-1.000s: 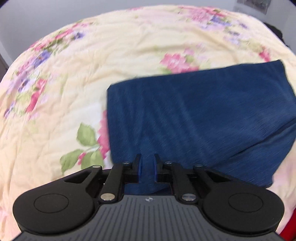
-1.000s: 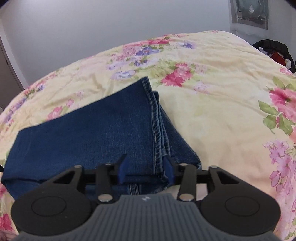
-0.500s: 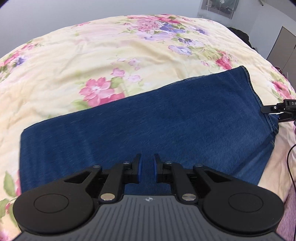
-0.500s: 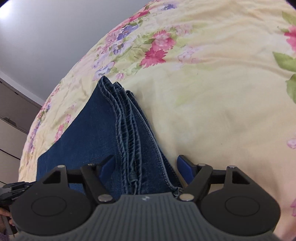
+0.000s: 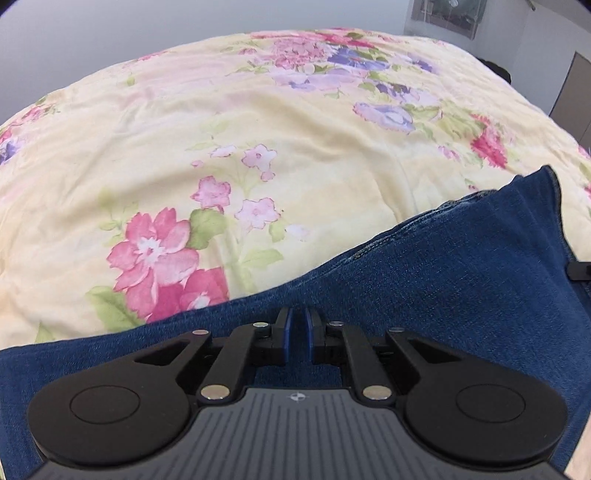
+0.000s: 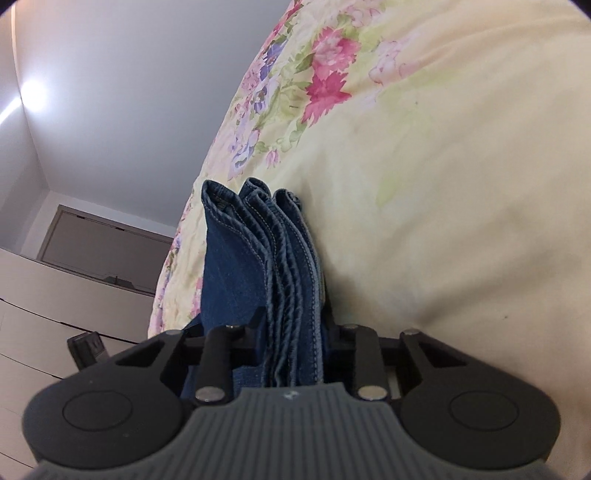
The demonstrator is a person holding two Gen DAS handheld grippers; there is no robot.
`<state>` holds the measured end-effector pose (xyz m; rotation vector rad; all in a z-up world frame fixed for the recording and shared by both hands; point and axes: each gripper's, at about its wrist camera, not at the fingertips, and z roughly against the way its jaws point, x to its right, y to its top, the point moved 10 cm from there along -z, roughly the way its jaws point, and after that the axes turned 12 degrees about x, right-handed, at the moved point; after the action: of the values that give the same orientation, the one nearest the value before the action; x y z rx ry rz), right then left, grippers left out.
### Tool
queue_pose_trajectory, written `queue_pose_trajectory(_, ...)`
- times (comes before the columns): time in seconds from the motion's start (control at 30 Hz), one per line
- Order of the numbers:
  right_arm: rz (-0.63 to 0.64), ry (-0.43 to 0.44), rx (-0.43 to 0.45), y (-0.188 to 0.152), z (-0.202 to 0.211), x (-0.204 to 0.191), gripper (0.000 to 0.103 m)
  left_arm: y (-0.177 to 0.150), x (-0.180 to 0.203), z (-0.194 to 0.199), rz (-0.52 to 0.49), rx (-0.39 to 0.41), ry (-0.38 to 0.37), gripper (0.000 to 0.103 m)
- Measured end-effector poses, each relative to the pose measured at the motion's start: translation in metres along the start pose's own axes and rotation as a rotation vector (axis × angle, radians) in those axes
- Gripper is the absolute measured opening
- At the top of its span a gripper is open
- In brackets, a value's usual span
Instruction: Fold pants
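Note:
The folded blue jeans (image 5: 443,280) lie on the floral bedspread (image 5: 258,147). My left gripper (image 5: 298,334) sits low over the jeans' near edge, its blue pads almost together with only a thin slit between them; no cloth shows between them. In the right wrist view the stacked hem edges of the jeans (image 6: 280,266) run up between my right gripper's fingers (image 6: 291,332), which are closed on the layered denim. That view is rolled on its side, with the bed (image 6: 443,184) at the right.
A white wardrobe or drawers (image 6: 55,295) and a grey wall show at the left of the right wrist view. A framed picture (image 5: 447,14) hangs on the far wall. Part of the right gripper (image 5: 580,269) shows at the jeans' right edge.
My right gripper closed from wide open onto the jeans' layered end and rolled sideways. My left gripper dropped lower and closer to the jeans' edge, staying closed.

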<state>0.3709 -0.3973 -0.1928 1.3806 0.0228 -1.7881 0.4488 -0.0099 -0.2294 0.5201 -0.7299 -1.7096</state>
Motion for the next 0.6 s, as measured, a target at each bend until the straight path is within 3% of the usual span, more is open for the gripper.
queue_pose_trajectory(0.17, -0.035, -0.019, -0.025, 0.001, -0.008, 0.001, 0.023, -0.001, 0.001, -0.001, -0.014, 0.014, 0.016, 0.012)
queue_pose_trajectory(0.3, 0.01, -0.065, -0.019, 0.002, -0.004, -0.006, 0.018, -0.005, 0.009, 0.018, -0.034, 0.013, 0.003, 0.012)
queue_pose_trajectory(0.57, 0.152, -0.13, 0.003, 0.003, 0.013, -0.048, 0.015, -0.058, 0.046, 0.079, -0.12, -0.027, -0.095, 0.012)
queue_pose_trajectory(0.6, 0.167, -0.138, 0.005, 0.003, 0.014, -0.054, 0.015, -0.065, 0.053, 0.086, -0.132, -0.027, -0.101, 0.008)
